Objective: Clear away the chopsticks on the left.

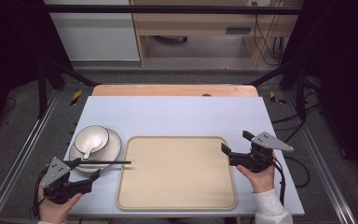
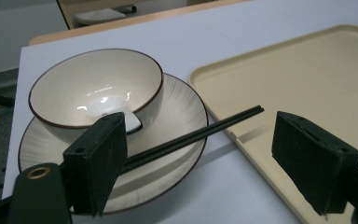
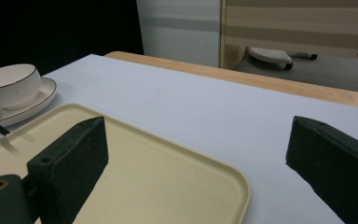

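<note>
A cream bowl (image 1: 92, 138) with a dark rim stands on a ribbed plate (image 1: 113, 145) at the table's left, with a white spoon (image 1: 87, 150) in it. Black chopsticks (image 1: 106, 163) lie across the plate's near edge, their tips reaching the beige tray (image 1: 177, 196). My left gripper (image 1: 86, 169) stands open just short of the plate; in the left gripper view the chopsticks (image 2: 191, 137) run between its jaws, untouched, in front of the bowl (image 2: 98, 88). My right gripper (image 1: 236, 142) is open at the tray's right edge and holds nothing; its jaws frame the tray's corner (image 3: 223, 186).
The white tabletop (image 1: 177, 114) ends in a wooden strip (image 1: 175, 90) at the far side. Black frame posts (image 1: 42, 84) stand at both sides. Beyond the table are the floor and a wooden desk (image 1: 200, 23). The tray's surface is bare.
</note>
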